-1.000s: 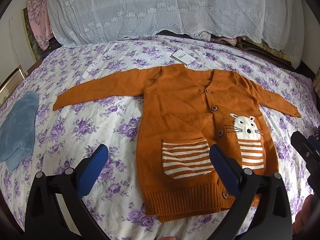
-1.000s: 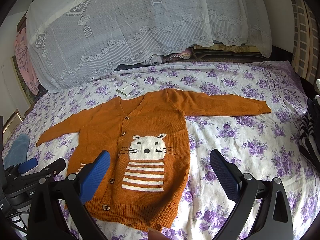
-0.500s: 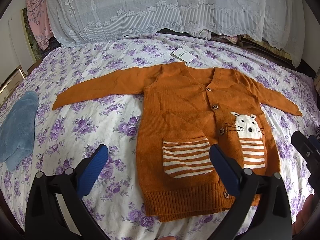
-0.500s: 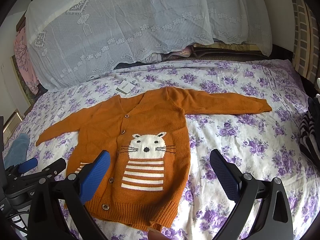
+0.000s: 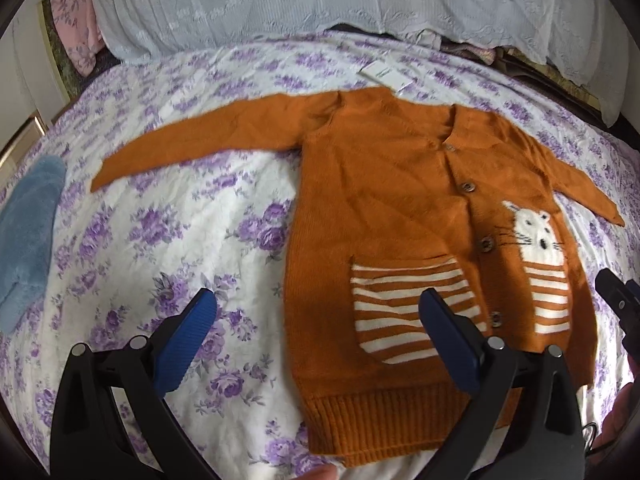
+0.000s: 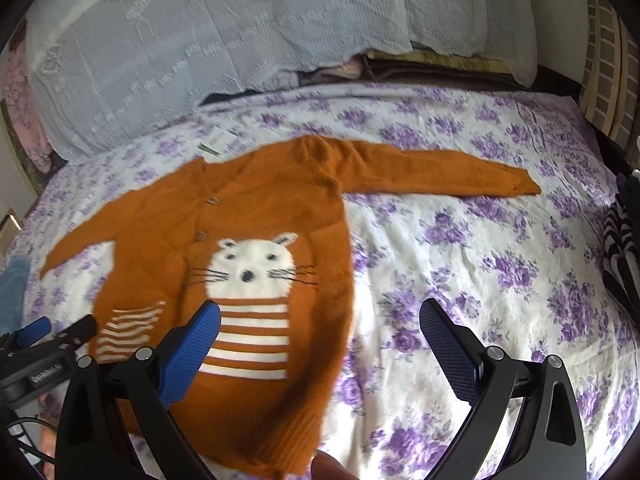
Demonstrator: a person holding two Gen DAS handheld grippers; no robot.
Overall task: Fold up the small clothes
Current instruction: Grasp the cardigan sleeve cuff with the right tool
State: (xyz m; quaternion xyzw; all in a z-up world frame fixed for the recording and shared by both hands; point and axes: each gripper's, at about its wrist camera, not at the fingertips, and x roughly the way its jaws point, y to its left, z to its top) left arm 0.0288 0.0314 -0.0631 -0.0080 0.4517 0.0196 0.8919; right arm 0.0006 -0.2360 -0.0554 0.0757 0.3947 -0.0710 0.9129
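Both grippers hang over the near edge of the bed with their blue pads spread wide and nothing between them. From its own camera the left gripper (image 5: 314, 322) straddles the cardigan's (image 5: 400, 216) left side seam: one pad is over the floral sheet (image 5: 160, 216), the other over the striped pocket (image 5: 408, 312). The right gripper (image 6: 320, 330) mirrors this, with one pad over the striped belly of the knitted cat (image 6: 252, 260) and the other over bare sheet beyond the right seam. That matched stance suggests each tool is lined up for its own half of the garment, probably a sleeve or a side.

The cardigan lies flat and face up in the middle of the bed, buttoned, hem toward the grippers and neck away. Both sleeves are stretched straight out sideways, the left sleeve (image 5: 208, 148) tapering toward a blue fleece item (image 5: 28, 232) at the bed's edge, the right sleeve (image 6: 440, 172) reaching toward the striped clothes (image 6: 620, 248) at the far right. Spread like this, every edge is free to pinch, so no fold looks to have been made yet. A paper tag (image 5: 386, 75) rests on the sheet just past the collar. Behind it, a lace cover (image 6: 200, 40) is draped over whatever is piled at the head of the bed. The knit looks soft and limp, so a lifted sleeve should drape across the chest easily.
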